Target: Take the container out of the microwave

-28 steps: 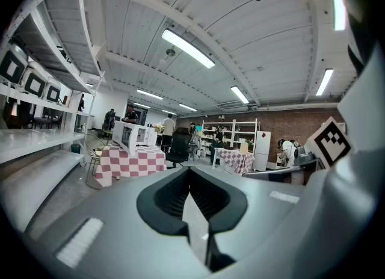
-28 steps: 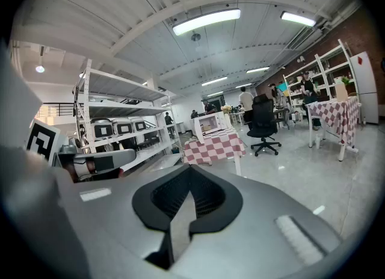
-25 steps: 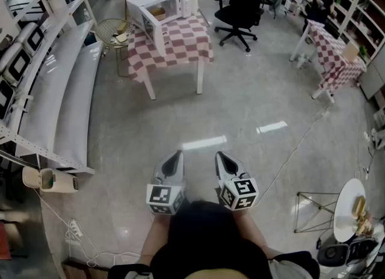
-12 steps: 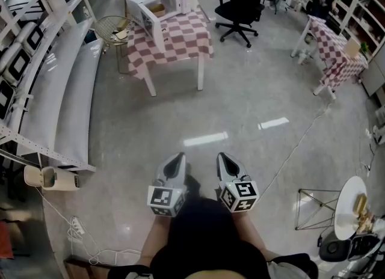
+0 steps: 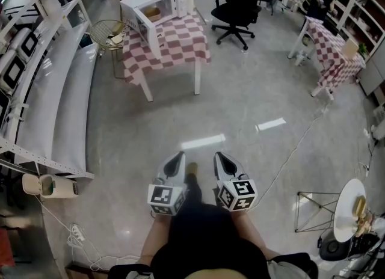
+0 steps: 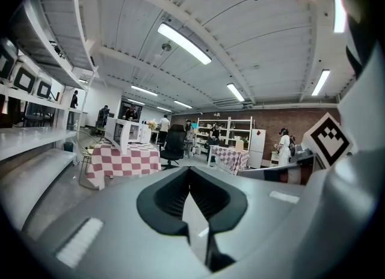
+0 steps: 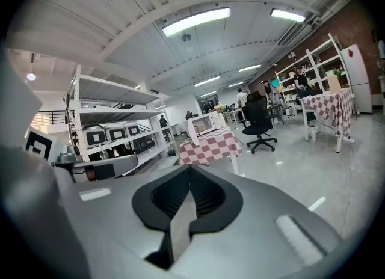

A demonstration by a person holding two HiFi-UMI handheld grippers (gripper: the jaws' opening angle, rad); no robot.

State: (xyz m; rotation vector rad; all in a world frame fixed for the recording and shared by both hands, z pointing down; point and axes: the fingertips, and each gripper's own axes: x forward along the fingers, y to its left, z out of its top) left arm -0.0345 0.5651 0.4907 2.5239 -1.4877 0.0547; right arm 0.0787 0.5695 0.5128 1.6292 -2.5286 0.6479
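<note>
A white microwave stands with its door swung open on a table with a red-and-white checked cloth, far across the room. A brownish container shows inside it. Both grippers are held low in front of the person, side by side, far from the table. The left gripper and the right gripper are shut with nothing in them. The microwave is small and distant in the left gripper view, past the shut gripper. The right gripper view shows the microwave beyond its shut gripper.
Long white shelving runs along the left side. A black office chair stands right of the table, a round wire stool to its left. A second checked table is at the right, a small round table bottom right. A cable crosses the floor.
The whole scene has shifted a little as the person steps forward; the table and microwave sit slightly more to the left. A foot now shows between the grippers, which stay shut.
</note>
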